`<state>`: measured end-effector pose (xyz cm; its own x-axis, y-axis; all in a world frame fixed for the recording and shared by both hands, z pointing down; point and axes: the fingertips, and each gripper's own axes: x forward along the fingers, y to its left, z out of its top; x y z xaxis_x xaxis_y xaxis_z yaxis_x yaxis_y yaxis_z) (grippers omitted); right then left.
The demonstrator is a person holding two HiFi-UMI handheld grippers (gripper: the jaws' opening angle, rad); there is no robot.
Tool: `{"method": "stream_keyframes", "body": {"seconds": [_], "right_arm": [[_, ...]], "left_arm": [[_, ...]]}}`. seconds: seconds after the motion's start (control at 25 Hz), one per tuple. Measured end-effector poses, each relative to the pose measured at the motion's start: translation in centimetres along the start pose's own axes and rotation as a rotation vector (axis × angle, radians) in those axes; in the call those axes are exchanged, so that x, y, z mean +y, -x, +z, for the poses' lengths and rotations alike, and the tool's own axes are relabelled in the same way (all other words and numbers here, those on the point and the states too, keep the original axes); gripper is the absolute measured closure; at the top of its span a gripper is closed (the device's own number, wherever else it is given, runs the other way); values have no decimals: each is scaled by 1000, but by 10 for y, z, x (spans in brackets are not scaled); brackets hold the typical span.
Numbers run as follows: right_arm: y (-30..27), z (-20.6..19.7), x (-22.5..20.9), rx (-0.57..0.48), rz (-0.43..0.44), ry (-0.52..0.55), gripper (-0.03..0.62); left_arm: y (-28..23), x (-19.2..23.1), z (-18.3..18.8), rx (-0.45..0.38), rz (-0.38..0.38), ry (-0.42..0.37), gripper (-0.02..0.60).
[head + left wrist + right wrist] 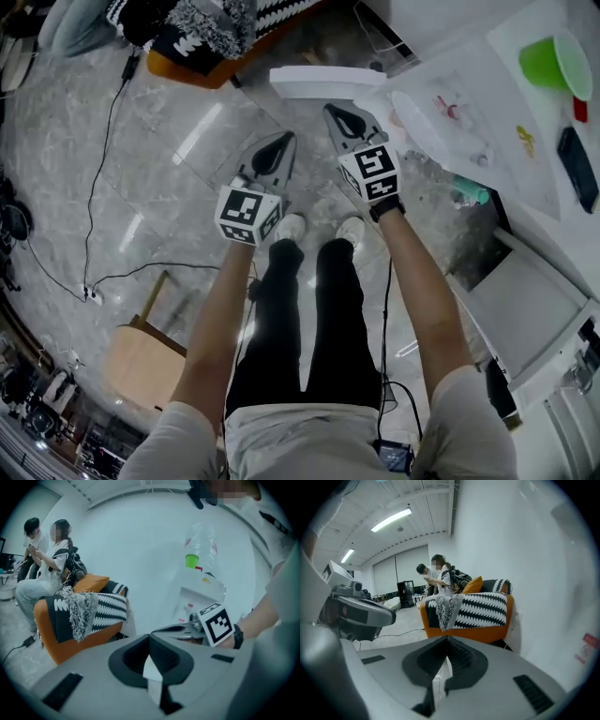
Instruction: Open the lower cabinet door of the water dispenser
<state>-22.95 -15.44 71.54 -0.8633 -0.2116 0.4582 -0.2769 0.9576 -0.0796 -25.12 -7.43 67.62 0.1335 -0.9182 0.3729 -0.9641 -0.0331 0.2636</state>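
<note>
Standing on a polished grey marble floor (169,122), the person holds the left gripper (284,141) and the right gripper (336,112) out above their shoes, each with its jaws pressed together on nothing. A black cable (94,187) trails over the tiles, and a wooden stool (141,361) sits off to the person's left. Just ahead of the right gripper is a white box-like unit (328,82), beside a white table (544,220) bearing a green cup (553,61). I can't tell if that unit is the water dispenser, and its lower cabinet door shows in no view. Two people (54,555) sit on an orange sofa (473,630) by the white wall (511,550).
</note>
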Motion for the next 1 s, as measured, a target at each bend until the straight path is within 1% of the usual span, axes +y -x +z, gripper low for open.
{"method": "stream_keyframes", "body": {"seconds": [0.08,0.24,0.4,0.52,0.76,0.88,1.0], "right_arm": [[28,21,1,-31,-37,-13,585],[91,63,14,-96,-106,-73,585],[163,111,9,-168,-224,-103,585],[217,144,7,-202,-320,-99,585],[317,198,8,-244,-479,-54,585],[359,219,8,-282,-552,-62,585],[395,234,13,-317,-601,-94,585]], "left_arm": [[5,-9,18,-9,-22,-10,569],[25,-38,49,2,-69,-39,569],[38,-71,89,-11,-134,-75,569],[49,-96,122,-23,-175,-88,569],[69,-158,190,-63,-255,-131,569],[75,-188,222,-91,-295,-155,569],[84,-218,252,-116,-325,-146,569]]}}
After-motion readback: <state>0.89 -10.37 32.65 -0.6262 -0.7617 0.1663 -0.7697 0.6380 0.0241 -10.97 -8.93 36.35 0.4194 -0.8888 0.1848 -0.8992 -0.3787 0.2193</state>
